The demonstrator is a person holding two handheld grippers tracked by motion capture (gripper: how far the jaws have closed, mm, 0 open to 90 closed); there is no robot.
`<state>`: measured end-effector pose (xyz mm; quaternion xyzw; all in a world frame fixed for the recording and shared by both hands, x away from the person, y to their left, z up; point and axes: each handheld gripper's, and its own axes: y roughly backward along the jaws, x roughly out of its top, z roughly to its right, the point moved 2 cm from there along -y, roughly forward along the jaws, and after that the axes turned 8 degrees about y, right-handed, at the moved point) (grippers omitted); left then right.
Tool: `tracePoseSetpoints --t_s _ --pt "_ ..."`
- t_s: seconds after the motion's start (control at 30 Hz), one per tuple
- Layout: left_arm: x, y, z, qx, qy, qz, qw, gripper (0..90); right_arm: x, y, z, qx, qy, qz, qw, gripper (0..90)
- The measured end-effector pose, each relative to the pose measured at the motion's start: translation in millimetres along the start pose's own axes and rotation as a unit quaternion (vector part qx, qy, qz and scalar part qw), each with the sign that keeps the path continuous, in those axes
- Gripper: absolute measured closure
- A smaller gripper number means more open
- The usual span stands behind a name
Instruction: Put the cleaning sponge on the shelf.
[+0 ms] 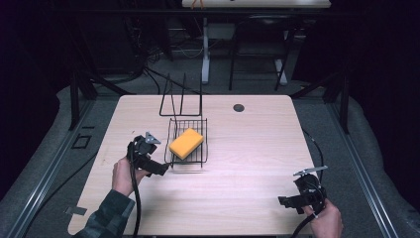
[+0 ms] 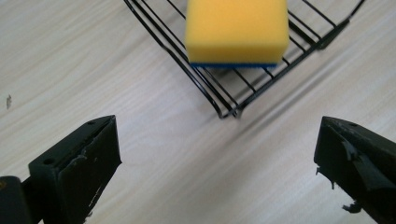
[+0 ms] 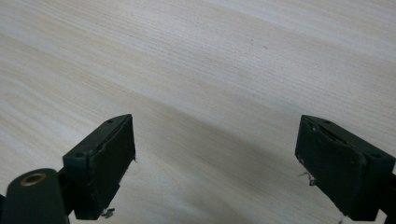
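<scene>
Looking down your left hand-held gripper, you've got both black jaws spread wide at the bottom corners with nothing between them but bare light-wood bench. Straight ahead at the top there's a black wire rack sitting on the bench, one corner pointing back toward you and well clear of both jaws, its shadow falling off to the right. A yellow sponge with a thin blue layer along its bottom edge rests flat on the rack's wires, and its top is cut off by the frame edge.
</scene>
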<state>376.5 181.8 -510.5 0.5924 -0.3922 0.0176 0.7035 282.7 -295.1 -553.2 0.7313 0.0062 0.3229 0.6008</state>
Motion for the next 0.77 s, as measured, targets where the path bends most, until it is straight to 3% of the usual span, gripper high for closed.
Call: tracePoseSetpoints --t_s 0.23,0.47,0.57,0.77 --pt "-23.9 2.2 0.6 -0.004 -0.006 -0.015 0.9999 0.3 -0.5 -0.9 0.1 0.0 0.001 -0.006 1.0 11.6" --pt "-50.8 -4.5 7.0 -0.031 -0.008 -0.049 0.9983 0.9 -0.6 -2.0 1.4 0.0 -0.001 -0.002 1.0 12.3" --pt "-51.5 -8.4 8.8 -0.036 -0.011 -0.059 0.9975 1.0 0.7 -2.9 0.2 0.002 0.0 0.001 1.0 12.3" --pt "-47.5 -8.5 7.2 -0.04 -0.016 -0.049 0.9979 1.1 1.7 -4.6 -1.7 0.005 0.003 -0.002 1.0 12.3"
